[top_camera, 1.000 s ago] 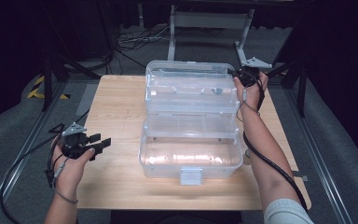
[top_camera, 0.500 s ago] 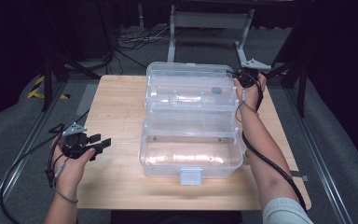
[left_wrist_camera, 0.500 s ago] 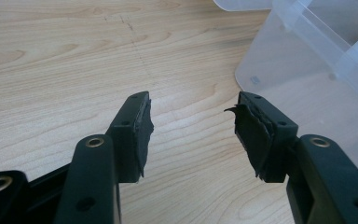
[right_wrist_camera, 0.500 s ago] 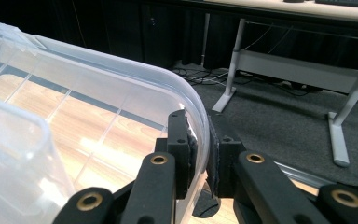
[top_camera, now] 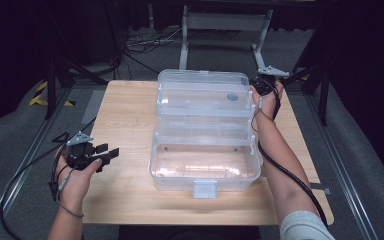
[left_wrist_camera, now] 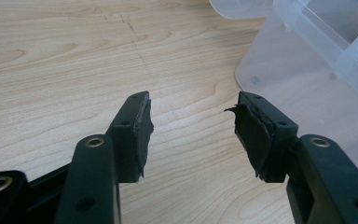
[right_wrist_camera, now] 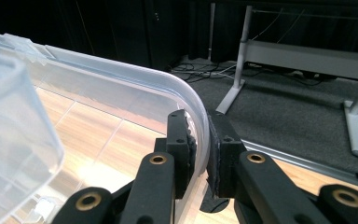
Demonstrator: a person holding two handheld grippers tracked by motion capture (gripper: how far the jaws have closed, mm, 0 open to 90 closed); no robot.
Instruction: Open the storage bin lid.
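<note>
Right tool is clamped on the rim of the clear plastic box's raised lid, box sitting mid-tabletop. Left tool hovers wide and empty, just beside the box.

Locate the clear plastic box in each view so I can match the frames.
High view: clear plastic box, table centre, lid open.
Left gripper view: its base at the upper right.
Right gripper view: its lid rim between that gripper's jaws.
Shared landmark: wooden table.

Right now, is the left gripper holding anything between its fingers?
No, the left gripper has its fingers spread apart over the bare wooden table, beside the clear box.
</note>
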